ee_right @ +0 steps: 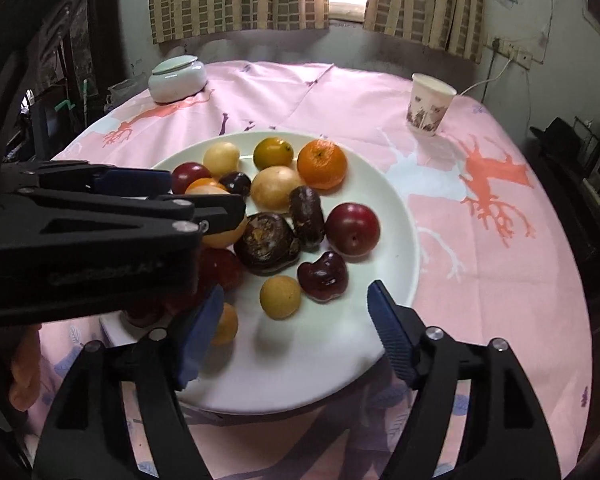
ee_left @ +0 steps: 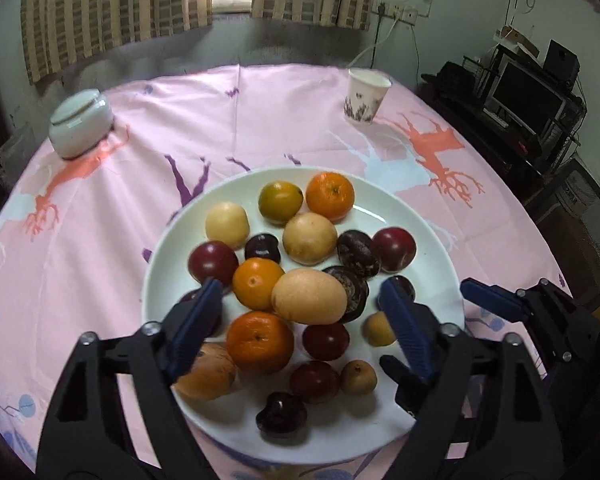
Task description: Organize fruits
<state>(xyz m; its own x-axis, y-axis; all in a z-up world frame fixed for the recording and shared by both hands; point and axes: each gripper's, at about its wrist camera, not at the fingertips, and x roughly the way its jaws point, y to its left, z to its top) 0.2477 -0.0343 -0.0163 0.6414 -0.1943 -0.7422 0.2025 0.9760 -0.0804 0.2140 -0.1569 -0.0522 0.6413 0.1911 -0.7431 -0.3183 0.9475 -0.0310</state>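
Observation:
A white plate [ee_left: 432,264] [ee_right: 396,216] on the pink tablecloth holds several fruits: oranges [ee_left: 330,196], a green-yellow citrus [ee_left: 280,202], pale tan fruits [ee_left: 308,296], red plums [ee_left: 394,248] [ee_right: 352,230] and dark purple fruits [ee_left: 358,252] [ee_right: 266,246]. My left gripper [ee_left: 300,286] hovers open over the plate's near half, its blue pads apart and touching no fruit. My right gripper [ee_right: 296,290] stands open above the plate's near rim, beside a small tan fruit [ee_right: 280,296], holding nothing. The left gripper's fingers [ee_right: 132,179] cross the right wrist view and hide some fruit.
A patterned paper cup [ee_left: 366,96] [ee_right: 428,106] stands at the table's far right. A pale lidded jar [ee_left: 80,124] [ee_right: 176,78] sits at the far left. Dark shelving with a monitor [ee_left: 528,96] lies beyond the table's right edge. Striped curtains hang behind.

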